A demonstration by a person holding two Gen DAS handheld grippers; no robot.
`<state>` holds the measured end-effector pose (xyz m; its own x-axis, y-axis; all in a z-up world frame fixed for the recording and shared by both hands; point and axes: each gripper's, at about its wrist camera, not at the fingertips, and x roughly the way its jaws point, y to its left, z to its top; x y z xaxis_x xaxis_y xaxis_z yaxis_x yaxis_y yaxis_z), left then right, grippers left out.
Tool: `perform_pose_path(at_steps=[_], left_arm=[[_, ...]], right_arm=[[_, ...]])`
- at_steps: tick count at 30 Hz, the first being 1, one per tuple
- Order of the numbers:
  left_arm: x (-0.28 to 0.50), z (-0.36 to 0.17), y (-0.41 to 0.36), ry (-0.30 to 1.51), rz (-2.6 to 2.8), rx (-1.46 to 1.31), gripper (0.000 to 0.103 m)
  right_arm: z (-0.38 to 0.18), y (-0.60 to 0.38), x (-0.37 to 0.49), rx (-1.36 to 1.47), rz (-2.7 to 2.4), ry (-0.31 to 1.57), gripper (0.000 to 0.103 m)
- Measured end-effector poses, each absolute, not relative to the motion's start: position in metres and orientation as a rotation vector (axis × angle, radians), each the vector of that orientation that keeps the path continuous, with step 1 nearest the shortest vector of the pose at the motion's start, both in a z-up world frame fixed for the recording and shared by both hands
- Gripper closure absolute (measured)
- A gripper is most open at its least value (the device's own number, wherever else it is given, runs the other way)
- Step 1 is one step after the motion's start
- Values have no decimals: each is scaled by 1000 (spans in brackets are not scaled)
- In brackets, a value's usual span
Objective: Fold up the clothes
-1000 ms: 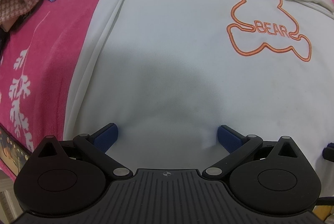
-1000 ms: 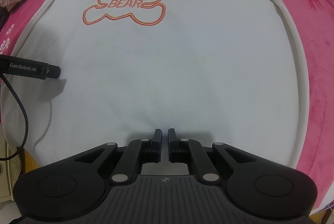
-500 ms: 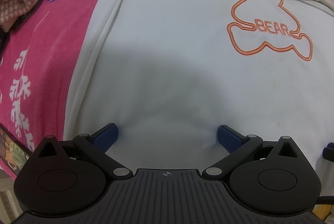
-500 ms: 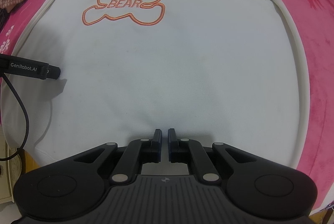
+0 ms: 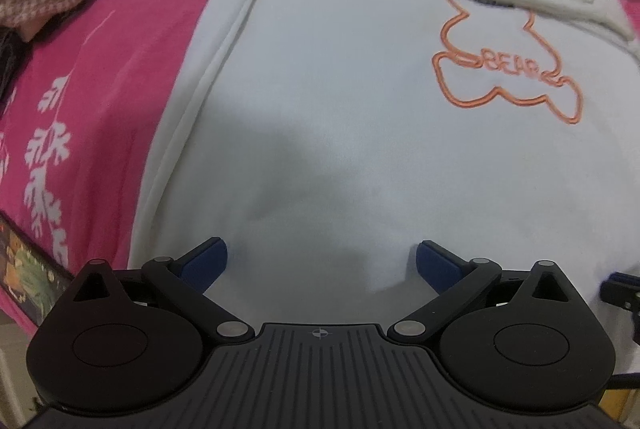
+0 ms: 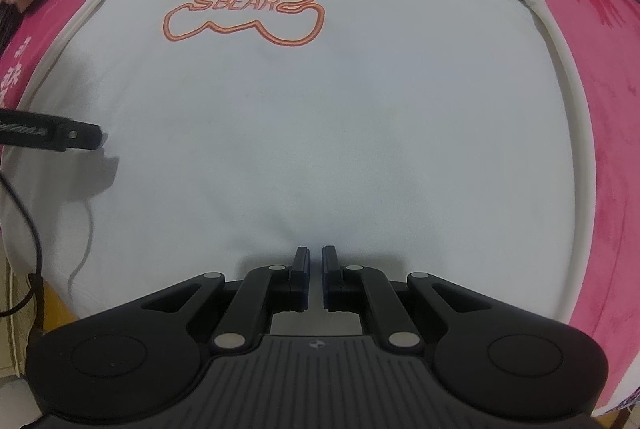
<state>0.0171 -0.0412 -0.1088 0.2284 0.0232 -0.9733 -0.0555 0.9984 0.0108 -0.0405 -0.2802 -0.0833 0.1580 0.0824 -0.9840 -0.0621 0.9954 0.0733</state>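
Left hand-held gripper [image 5: 320, 261] lifted slightly, spread; right hand-held gripper [image 6: 316, 261] pressed together; sweatshirt [image 6: 320, 133] collar far.

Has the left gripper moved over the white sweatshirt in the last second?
Yes, slightly. In the left wrist view the orange bear outline sits lower against the left gripper, and the picture is motion-blurred; the white sweatshirt lies flat.
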Motion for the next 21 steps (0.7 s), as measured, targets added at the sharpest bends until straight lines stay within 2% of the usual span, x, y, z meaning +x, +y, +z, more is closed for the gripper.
perform_pose_path(at_steps=[7,10,21], left_arm=[[-35,-89,-26,1275,45,-109,9],[-62,-82,-14,1259,35,-133,19],[-117,-87,21,1289,49,-119,39]], right_arm=[[-83,-274,-39,-36,110,1425,97],[-83,-272,-39,-54,117,1428,96],[-83,-271,-38,-101,140,1439,96]])
